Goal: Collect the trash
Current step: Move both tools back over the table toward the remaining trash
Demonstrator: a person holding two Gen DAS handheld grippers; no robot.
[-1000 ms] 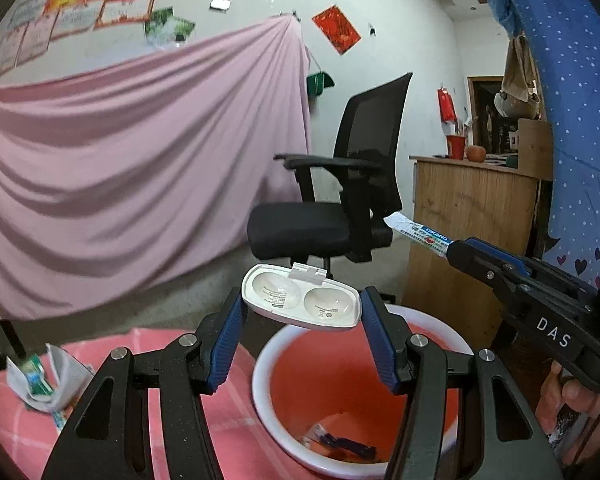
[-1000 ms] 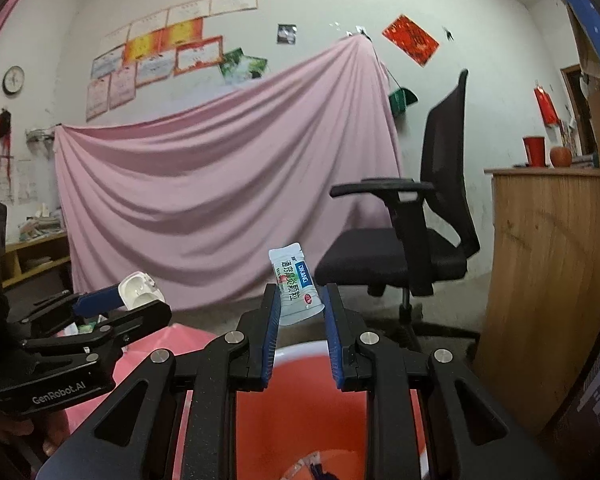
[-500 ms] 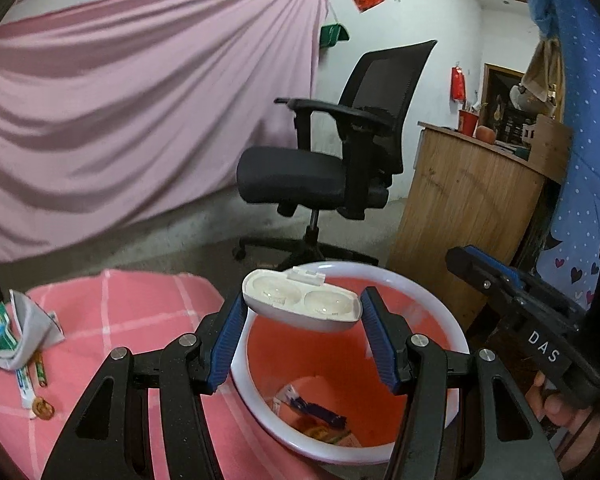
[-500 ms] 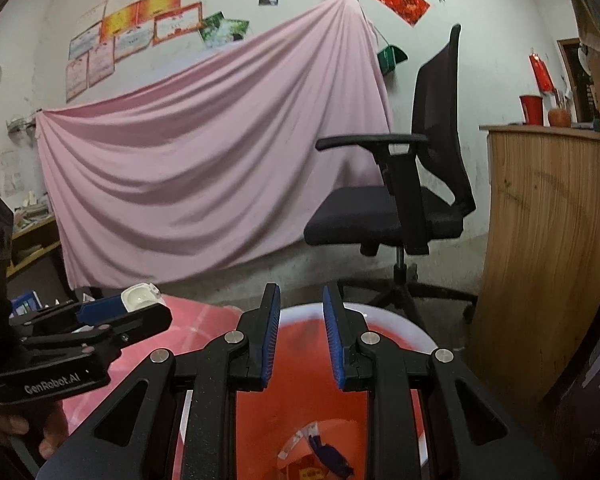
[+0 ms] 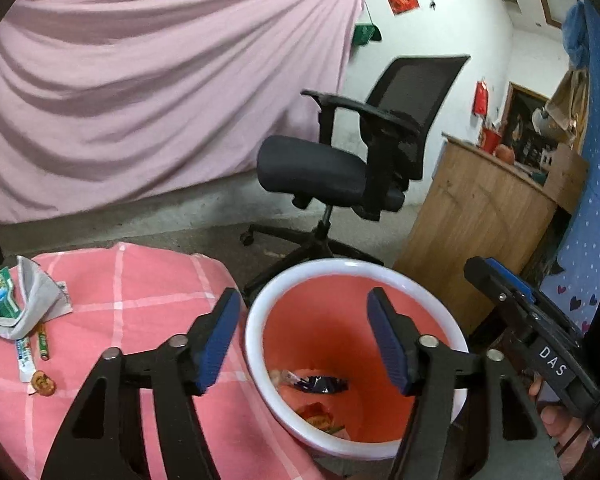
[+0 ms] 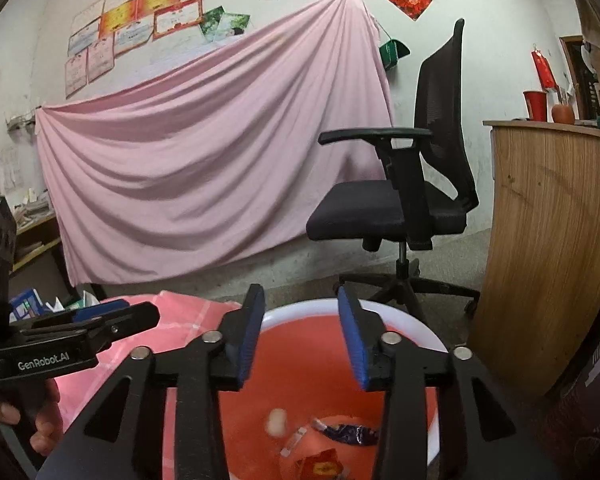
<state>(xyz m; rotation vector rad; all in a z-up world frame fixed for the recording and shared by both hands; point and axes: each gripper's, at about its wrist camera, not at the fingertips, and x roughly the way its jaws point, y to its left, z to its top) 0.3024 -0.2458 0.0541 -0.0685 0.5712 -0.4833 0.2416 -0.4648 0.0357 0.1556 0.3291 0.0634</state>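
Note:
A red basin with a white rim (image 5: 284,280) (image 6: 396,312) stands beside the pink checked table (image 5: 140,292). My left gripper (image 5: 302,336) is open and empty above the basin. My right gripper (image 6: 302,332) is open and empty above it too. Wrappers lie in the basin: a dark blue one (image 5: 320,384) (image 6: 350,434) and a red-yellow one (image 5: 316,414) (image 6: 322,466). A blurred white piece (image 6: 276,422) is in the basin. On the table's left lie a grey torn packet (image 5: 32,300), a green wrapper (image 5: 0,292), a white tube (image 5: 24,356) and a small brown scrap (image 5: 44,384).
A black office chair (image 5: 360,160) (image 6: 412,200) stands behind the basin. A wooden counter (image 5: 480,216) (image 6: 548,240) is to the right. A pink sheet (image 6: 220,160) hangs on the back wall.
My left gripper has opened and the white double-cup plastic case is gone from it. My right gripper, which let go of its sachet earlier, has opened wider. Both views tilt down toward the basin.

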